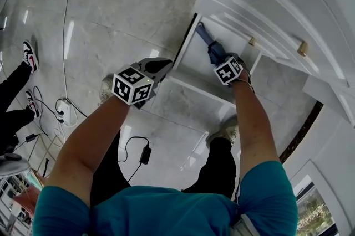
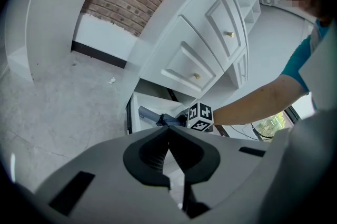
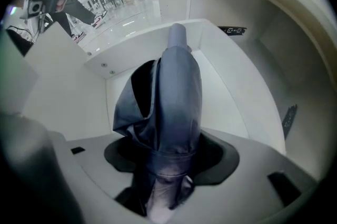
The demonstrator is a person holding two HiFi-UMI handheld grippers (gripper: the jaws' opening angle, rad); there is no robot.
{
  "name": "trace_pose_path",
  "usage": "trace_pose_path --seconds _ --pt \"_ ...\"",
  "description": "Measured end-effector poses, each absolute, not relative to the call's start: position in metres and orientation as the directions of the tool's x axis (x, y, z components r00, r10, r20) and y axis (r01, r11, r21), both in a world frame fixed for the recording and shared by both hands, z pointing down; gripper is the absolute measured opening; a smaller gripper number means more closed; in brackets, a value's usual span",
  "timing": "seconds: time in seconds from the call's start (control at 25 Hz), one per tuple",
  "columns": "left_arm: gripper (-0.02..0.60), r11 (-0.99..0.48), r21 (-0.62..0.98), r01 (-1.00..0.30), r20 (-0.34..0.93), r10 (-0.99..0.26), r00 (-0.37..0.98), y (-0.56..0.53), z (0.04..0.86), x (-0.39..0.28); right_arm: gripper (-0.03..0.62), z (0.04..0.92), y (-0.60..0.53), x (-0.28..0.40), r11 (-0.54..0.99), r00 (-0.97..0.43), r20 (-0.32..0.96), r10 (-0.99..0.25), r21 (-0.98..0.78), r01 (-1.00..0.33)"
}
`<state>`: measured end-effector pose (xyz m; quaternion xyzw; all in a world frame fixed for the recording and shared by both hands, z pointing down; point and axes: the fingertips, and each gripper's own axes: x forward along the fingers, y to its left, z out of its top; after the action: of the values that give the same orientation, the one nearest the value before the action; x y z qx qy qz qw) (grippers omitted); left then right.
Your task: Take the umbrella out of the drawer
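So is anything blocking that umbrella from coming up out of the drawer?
Nothing visible. The right gripper grips the umbrella in the open drawer, and nothing shows above it.

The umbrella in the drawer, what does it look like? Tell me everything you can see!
The umbrella is folded up and dark blue-grey. It is made of soft, creased cloth that bunches loosely on one side. A rounded, paler blue tip sticks out at its far end. It slants inside the open white drawer, with the tip toward a far corner. The right hand-held gripper comes down from above, its jaws closed on the umbrella's near end and squeezing the cloth.
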<state>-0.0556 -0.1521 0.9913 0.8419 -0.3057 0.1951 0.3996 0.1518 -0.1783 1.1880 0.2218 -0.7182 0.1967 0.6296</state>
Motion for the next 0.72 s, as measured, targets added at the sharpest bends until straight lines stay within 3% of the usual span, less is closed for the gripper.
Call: trace_pose_path --seconds 0.36,0.72 --pt "0.012 -0.505 0.551 -0.665 0.549 -0.381 0.744 -0.159 0.910 -0.060 0.267 1.075 -0.159 0.138 0.818 -0.174 0.982 -0.072 -0.042 -0.574" --pt "0.012 -0.549 0.490 -0.677 0.537 -0.422 0.731 -0.157 0.773 -0.072 0.267 0.911 -0.126 0.116 0.811 -0.307 0.947 -0.089 -0.110 -0.575"
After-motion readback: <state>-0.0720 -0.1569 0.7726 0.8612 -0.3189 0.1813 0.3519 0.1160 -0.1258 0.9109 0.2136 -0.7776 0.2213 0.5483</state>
